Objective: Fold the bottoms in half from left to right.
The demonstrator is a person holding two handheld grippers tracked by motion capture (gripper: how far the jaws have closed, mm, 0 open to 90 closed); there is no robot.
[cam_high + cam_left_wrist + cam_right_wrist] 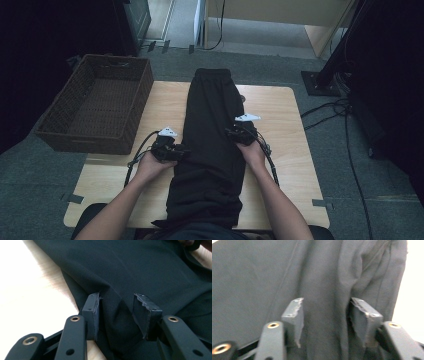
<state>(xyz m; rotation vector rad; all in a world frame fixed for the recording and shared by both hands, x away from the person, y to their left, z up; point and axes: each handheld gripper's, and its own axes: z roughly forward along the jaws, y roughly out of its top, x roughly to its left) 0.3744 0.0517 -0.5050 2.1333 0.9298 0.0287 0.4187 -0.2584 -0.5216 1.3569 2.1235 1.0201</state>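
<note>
Black trousers [210,145] lie lengthwise down the wooden table [280,150], hem end hanging off the near edge. Left gripper [172,150] and right gripper [239,134] straddle opposite side edges, jaws apart, not pinching. Likely folding: seat both pads evenly over the edges before closing, or fabric slips.

Matt black cloth trousers [210,135] (smooth) on pale wood table [290,165].

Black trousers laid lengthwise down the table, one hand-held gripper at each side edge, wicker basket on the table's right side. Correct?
Not quite: the wicker basket sits at the table's left side, as the high view shows. The rest holds: the black trousers lie lengthwise, with the left hand-held gripper and the right hand-held gripper at their side edges.
</note>
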